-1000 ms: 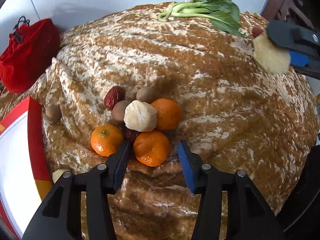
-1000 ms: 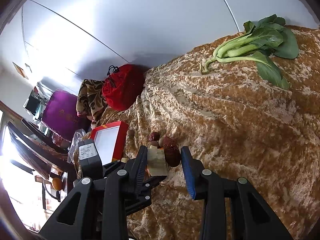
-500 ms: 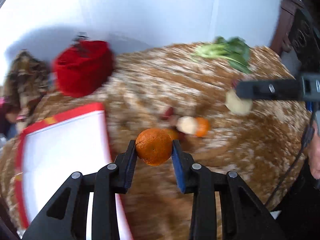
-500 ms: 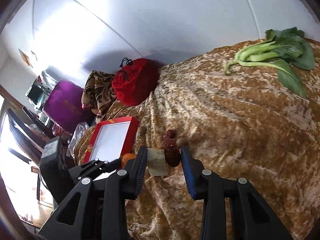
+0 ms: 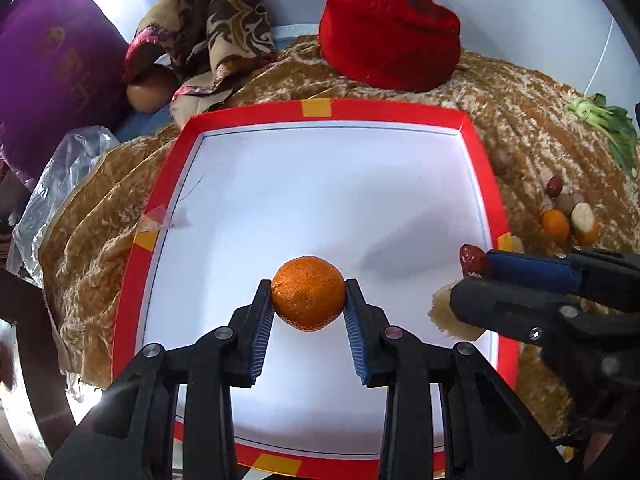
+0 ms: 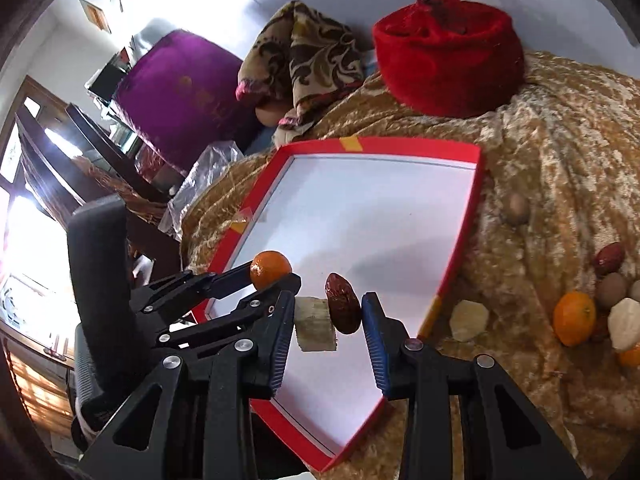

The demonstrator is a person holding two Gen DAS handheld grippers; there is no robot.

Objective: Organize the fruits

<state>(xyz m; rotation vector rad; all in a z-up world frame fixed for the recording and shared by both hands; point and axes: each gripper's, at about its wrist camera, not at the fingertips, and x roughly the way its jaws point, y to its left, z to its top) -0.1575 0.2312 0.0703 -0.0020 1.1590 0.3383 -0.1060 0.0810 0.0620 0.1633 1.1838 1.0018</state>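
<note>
My left gripper (image 5: 308, 300) is shut on an orange tangerine (image 5: 308, 293) and holds it above the near part of a red-rimmed white tray (image 5: 316, 118). My right gripper (image 6: 327, 318) is shut on a dark red date (image 6: 343, 309) and a pale peeled piece (image 6: 315, 324), over the tray's near right side (image 6: 456, 252). In the left wrist view the right gripper (image 5: 472, 276) enters from the right. The remaining pile, with tangerines (image 6: 574, 318), a red date (image 6: 609, 258) and pale pieces (image 6: 625, 324), lies on the cloth to the tray's right.
The brown velvet cloth (image 5: 520, 120) covers the table. A red pouch (image 5: 392, 32) and a patterned cloth (image 5: 212, 28) sit behind the tray. A purple cushion (image 5: 52, 64) and plastic bag (image 5: 52, 184) are at left. Bok choy (image 5: 608, 128) lies far right.
My left gripper closed on a tangerine from the pile and carried it left over the tray. My right gripper moved left with its date and pale piece to the tray.
</note>
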